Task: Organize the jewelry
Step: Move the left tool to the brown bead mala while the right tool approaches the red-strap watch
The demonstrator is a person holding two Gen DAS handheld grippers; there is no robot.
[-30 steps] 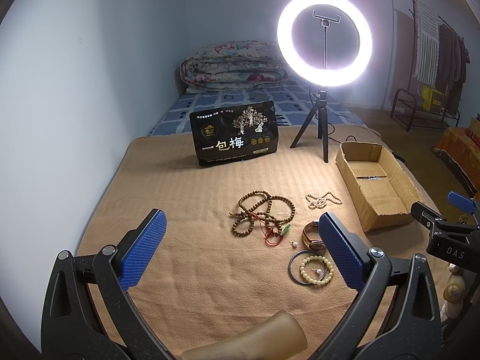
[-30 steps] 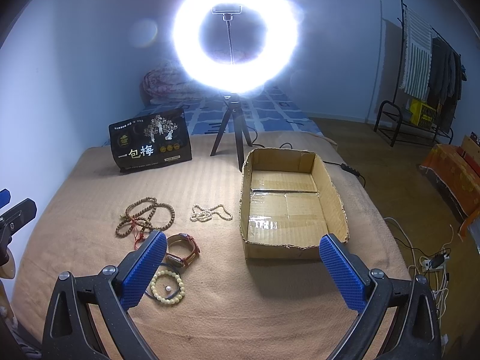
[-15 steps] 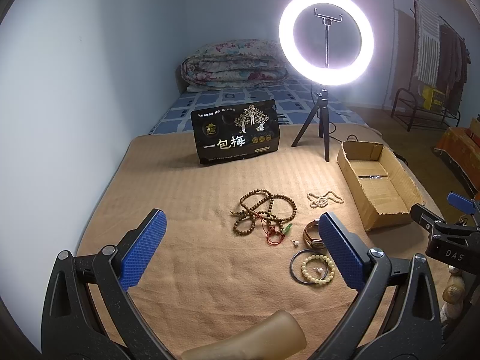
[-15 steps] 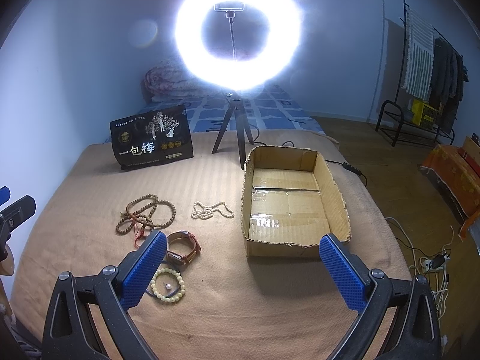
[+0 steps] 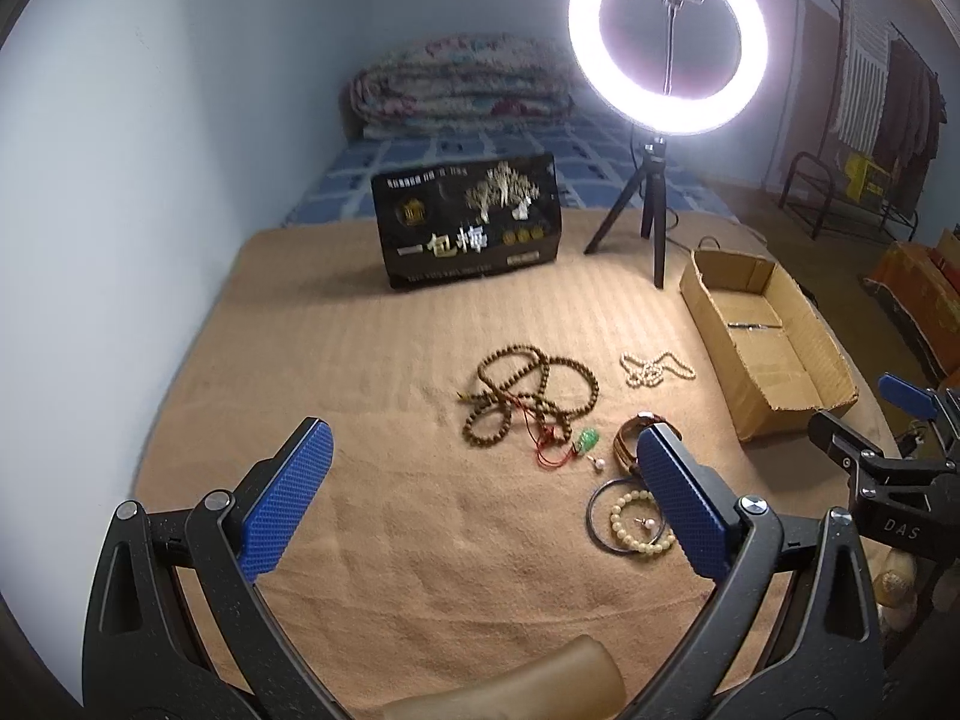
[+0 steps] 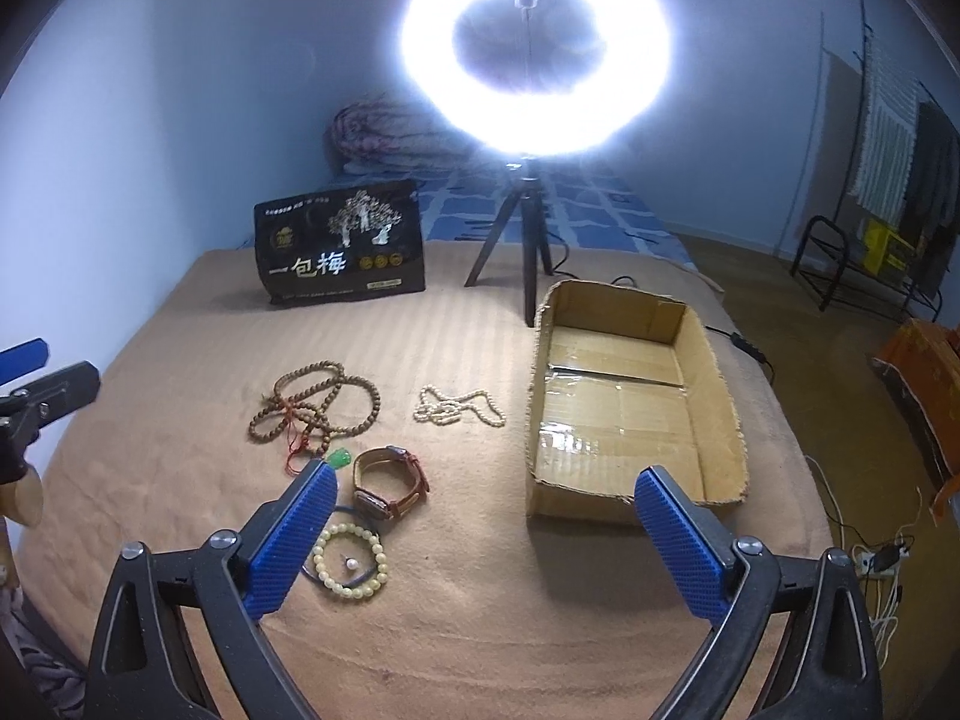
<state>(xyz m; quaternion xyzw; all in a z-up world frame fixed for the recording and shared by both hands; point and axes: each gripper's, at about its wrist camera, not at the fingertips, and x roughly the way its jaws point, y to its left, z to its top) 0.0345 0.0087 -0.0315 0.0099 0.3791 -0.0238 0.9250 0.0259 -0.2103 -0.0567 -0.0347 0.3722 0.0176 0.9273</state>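
Jewelry lies on a tan blanket (image 5: 372, 384): a brown wooden bead necklace (image 5: 528, 390) (image 6: 315, 399), a white pearl strand (image 5: 657, 367) (image 6: 459, 408), a brown-strap watch (image 6: 390, 483) (image 5: 627, 441), a cream bead bracelet (image 6: 351, 561) (image 5: 636, 522) inside a dark bangle, a green pendant on red cord (image 5: 585, 441) (image 6: 339, 457). An open cardboard box (image 6: 630, 402) (image 5: 765, 339) stands to the right. My left gripper (image 5: 480, 492) is open and empty above the blanket. My right gripper (image 6: 486, 528) is open and empty, between the bracelet and the box.
A lit ring light on a tripod (image 5: 666, 42) (image 6: 531, 48) stands behind the box. A black printed bag (image 5: 471, 219) (image 6: 342, 252) stands upright at the back. A folded quilt (image 5: 462, 84) lies by the wall. A clothes rack (image 6: 888, 180) stands at right.
Both grippers have moved forward and a little down toward the jewelry; the items look larger and closer. Both stay open. Nothing on the blanket has moved.
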